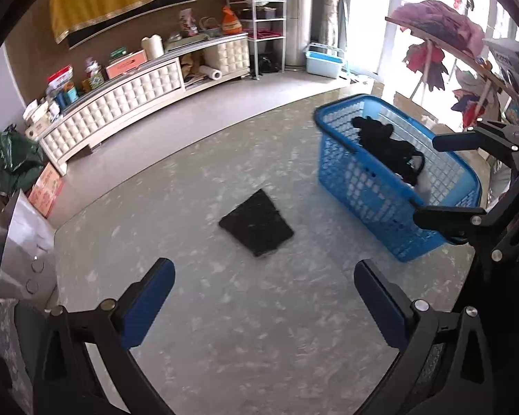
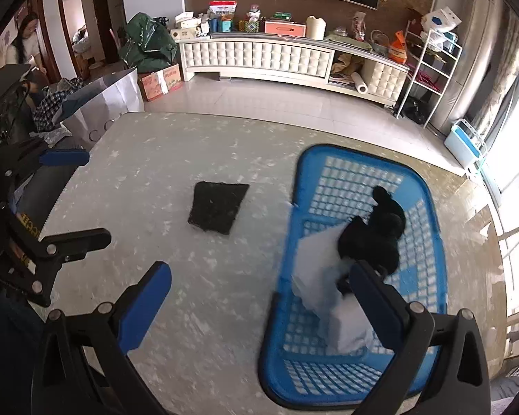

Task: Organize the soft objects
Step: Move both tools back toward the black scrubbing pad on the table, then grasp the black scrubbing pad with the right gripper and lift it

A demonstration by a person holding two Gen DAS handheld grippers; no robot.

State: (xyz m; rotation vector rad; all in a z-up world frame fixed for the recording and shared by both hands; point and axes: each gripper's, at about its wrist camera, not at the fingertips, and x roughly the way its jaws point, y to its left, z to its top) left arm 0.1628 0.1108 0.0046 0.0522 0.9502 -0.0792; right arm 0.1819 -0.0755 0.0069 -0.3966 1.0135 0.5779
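A folded black cloth (image 1: 256, 223) lies flat on the grey marbled table (image 1: 190, 207); it also shows in the right wrist view (image 2: 218, 206). A blue plastic basket (image 1: 349, 176) stands to its right, holding black clothes (image 1: 387, 145) and a white cloth (image 2: 328, 276). The basket (image 2: 429, 242) fills the right wrist view's right half. My left gripper (image 1: 264, 302) is open and empty, above the table short of the black cloth. My right gripper (image 2: 259, 302) is open and empty, over the basket's left rim. It also shows at the left wrist view's right edge (image 1: 432, 180).
A white paper bag (image 2: 103, 103) stands at the table's far left corner. Beyond the table are a long white cabinet (image 2: 259, 58) loaded with boxes, a white wire shelf (image 2: 429, 69), and a clothes rack (image 1: 443, 45) by the window. A person (image 2: 24, 45) stands in the doorway.
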